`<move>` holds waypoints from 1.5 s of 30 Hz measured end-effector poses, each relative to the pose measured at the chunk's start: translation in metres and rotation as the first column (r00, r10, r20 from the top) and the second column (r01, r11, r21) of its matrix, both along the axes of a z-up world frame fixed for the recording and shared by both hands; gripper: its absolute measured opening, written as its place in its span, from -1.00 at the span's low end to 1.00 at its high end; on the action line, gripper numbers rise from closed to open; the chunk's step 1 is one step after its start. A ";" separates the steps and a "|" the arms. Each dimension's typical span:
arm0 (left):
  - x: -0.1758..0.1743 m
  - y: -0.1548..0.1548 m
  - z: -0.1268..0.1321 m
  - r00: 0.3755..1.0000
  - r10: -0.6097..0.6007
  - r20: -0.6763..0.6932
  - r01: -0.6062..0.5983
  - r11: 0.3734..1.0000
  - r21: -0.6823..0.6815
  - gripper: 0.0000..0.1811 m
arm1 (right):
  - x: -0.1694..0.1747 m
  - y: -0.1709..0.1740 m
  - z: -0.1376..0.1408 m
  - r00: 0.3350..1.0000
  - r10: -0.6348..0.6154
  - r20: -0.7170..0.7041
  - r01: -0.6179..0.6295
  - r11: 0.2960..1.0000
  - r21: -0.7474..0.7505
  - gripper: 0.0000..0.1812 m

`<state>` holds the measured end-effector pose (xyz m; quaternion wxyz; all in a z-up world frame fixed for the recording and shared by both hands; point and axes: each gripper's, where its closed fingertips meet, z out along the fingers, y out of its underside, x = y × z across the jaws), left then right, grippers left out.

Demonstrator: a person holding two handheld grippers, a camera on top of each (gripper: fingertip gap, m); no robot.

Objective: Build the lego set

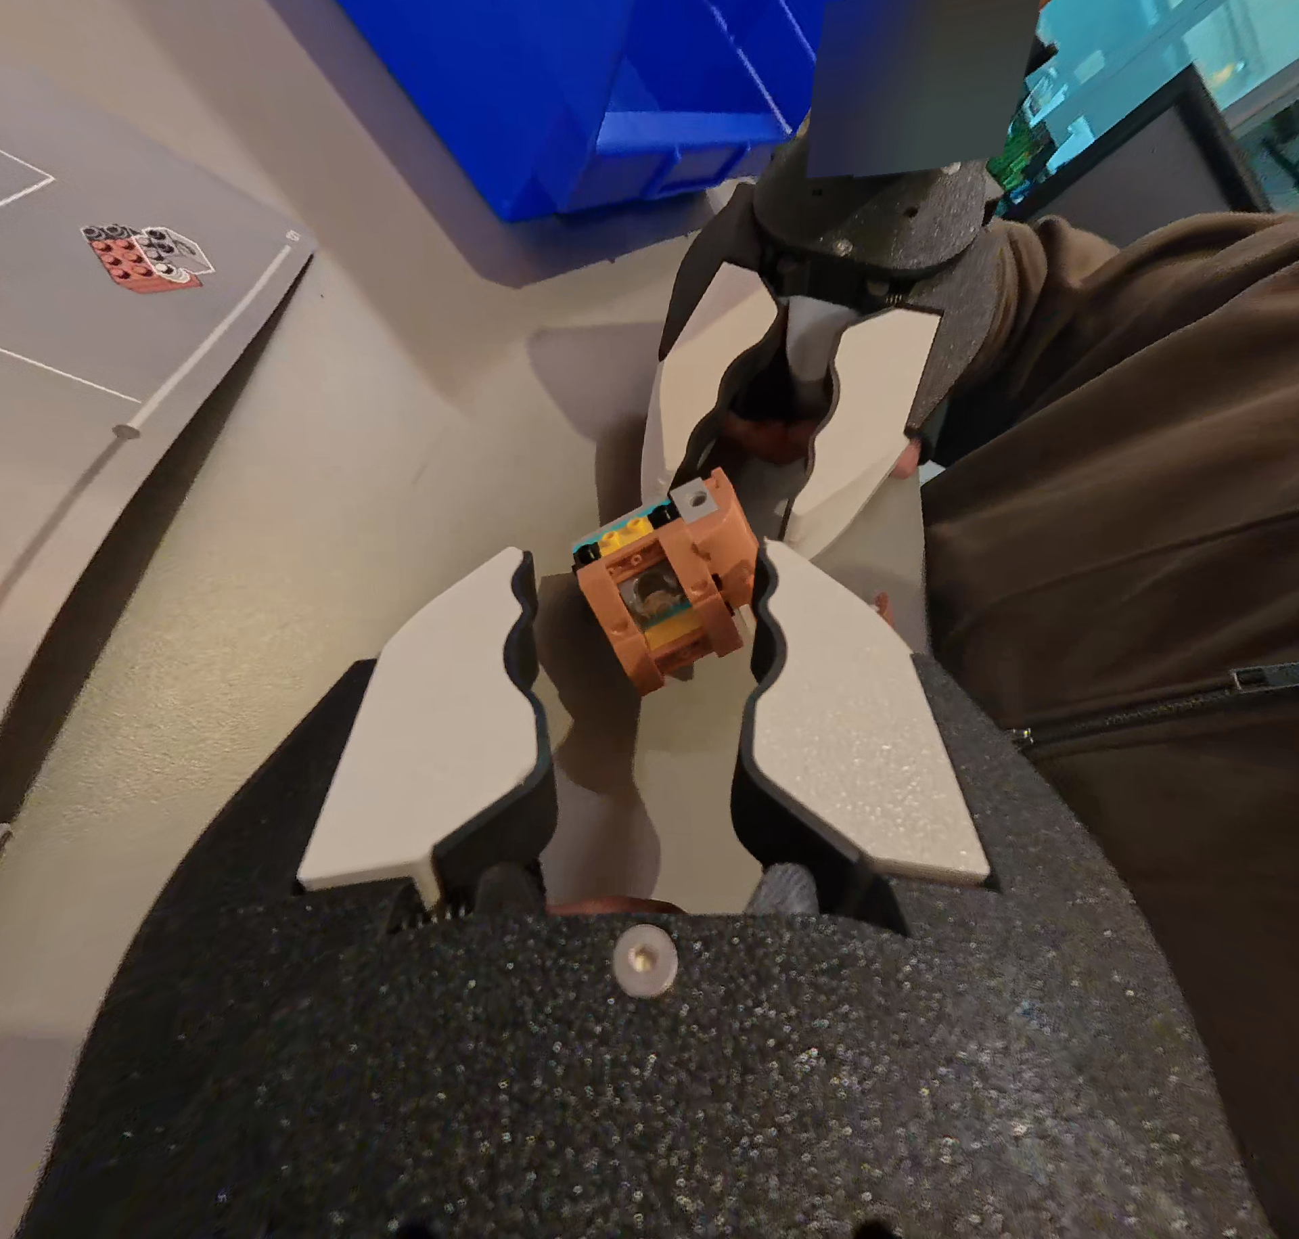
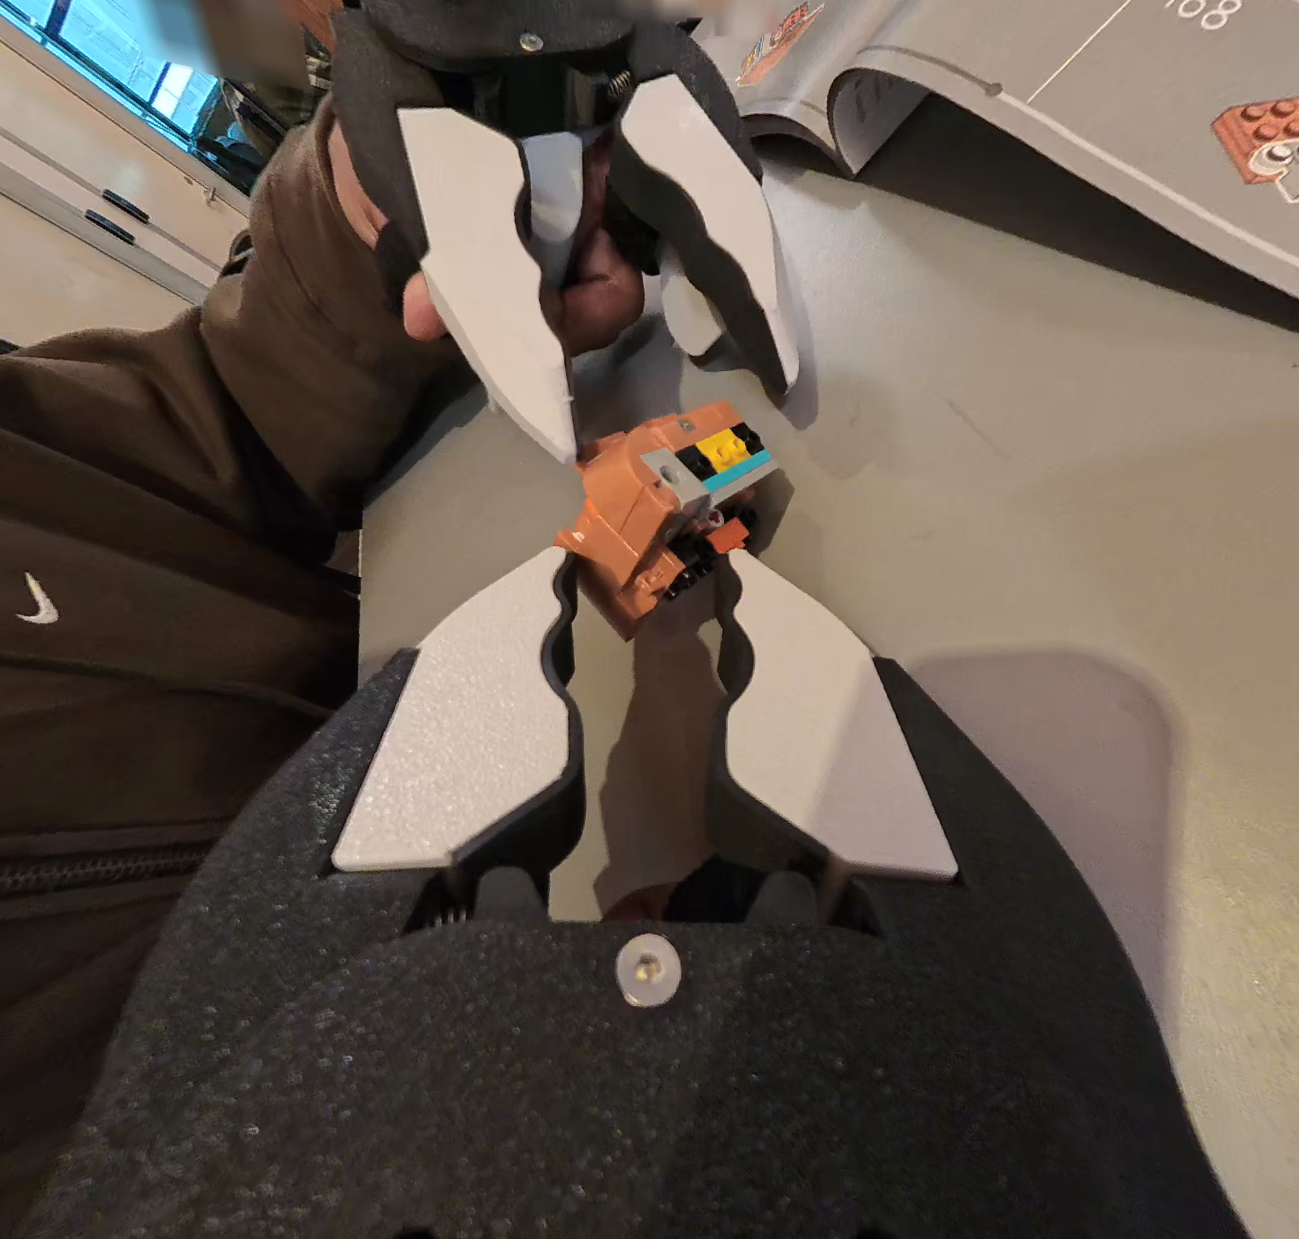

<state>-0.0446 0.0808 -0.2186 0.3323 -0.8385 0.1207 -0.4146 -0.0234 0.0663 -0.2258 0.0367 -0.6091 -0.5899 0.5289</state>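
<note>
Far left, an open instruction booklet [image 1: 140, 305] lies flat on the pale worktop [image 1: 351, 502], grey pages up, with a drawing of a brick assembly on it. Far centre, blue storage bins [image 1: 562, 66] stand on the worktop beyond the booklet.

Centre: the left tool [image 1: 643, 572] is released, jaws spread wide. The lego model [image 1: 661, 600] sits between its tips. It is a small, tilted block of tan-orange bricks with yellow, black, teal and grey parts. The model touches the inner edge of this tool's right finger; a gap shows at the left finger.

Facing it from the far right, the right tool [image 2: 647, 562] is clenched on the near end of the model, one tip against tan brick, the other by a dark red piece. The model looks lifted off the worktop, its shadow below.

Right edge: the person's brown zip jacket [image 1: 1125, 502].
</note>
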 end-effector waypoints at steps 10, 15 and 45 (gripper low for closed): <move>-0.005 -0.009 0.000 0.994 -0.113 -0.003 0.112 0.992 -0.056 -0.34 | -0.010 -0.008 -0.003 0.999 0.029 0.020 -0.030 0.997 0.066 -0.65; -0.007 -0.017 0.000 0.994 -0.108 -0.022 0.107 0.993 -0.042 -0.34 | -0.011 -0.007 -0.001 1.000 0.029 0.004 -0.029 0.995 0.095 -0.59; -0.016 -0.038 0.005 0.929 0.320 0.183 -0.323 0.946 -0.016 -0.56 | -0.001 -0.028 -0.034 0.998 -0.057 0.012 0.033 0.725 0.688 -0.50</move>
